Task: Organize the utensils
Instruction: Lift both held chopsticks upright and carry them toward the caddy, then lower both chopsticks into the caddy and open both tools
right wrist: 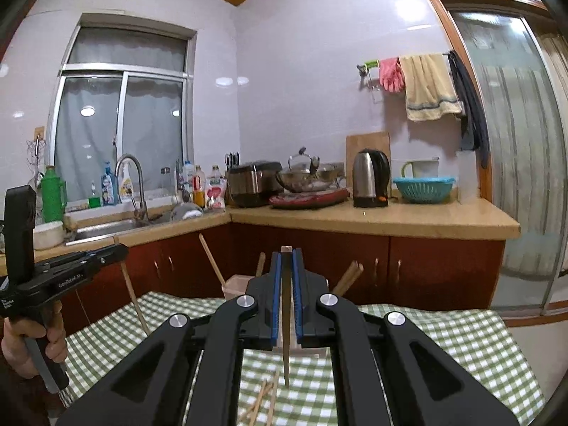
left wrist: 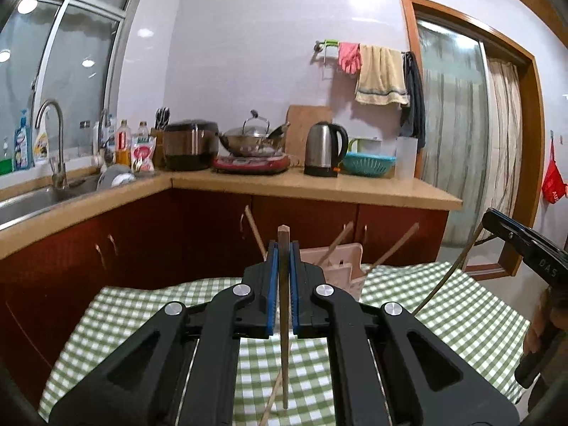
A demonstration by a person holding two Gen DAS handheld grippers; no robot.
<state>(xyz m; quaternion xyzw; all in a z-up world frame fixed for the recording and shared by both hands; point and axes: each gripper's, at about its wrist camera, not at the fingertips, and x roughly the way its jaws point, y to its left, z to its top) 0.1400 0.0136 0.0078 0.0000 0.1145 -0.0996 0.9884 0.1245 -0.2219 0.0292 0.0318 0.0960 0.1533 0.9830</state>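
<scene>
My left gripper (left wrist: pixel 283 248) is shut on a dark wooden chopstick (left wrist: pixel 284 319) that hangs upright above the green checked tablecloth (left wrist: pixel 443 305). A pink utensil holder (left wrist: pixel 342 269) stands just beyond it with several chopsticks leaning out. My right gripper (right wrist: pixel 287 257) is shut on another chopstick (right wrist: pixel 286 348), held upright in front of the pink holder (right wrist: pixel 236 284). Loose chopsticks (right wrist: pixel 264 401) lie on the cloth (right wrist: pixel 443 337) below it. The other gripper shows at the right edge of the left wrist view (left wrist: pixel 525 248), and at the left edge of the right wrist view (right wrist: pixel 71 269).
Behind the table runs a wooden counter (left wrist: pixel 319 184) over red cabinets, with a sink (left wrist: pixel 32 198), rice cooker (left wrist: pixel 190 145), wok (left wrist: pixel 252 138), kettle (left wrist: pixel 325 149) and blue basket (left wrist: pixel 369 163). A glass door (left wrist: pixel 461 135) is at the right.
</scene>
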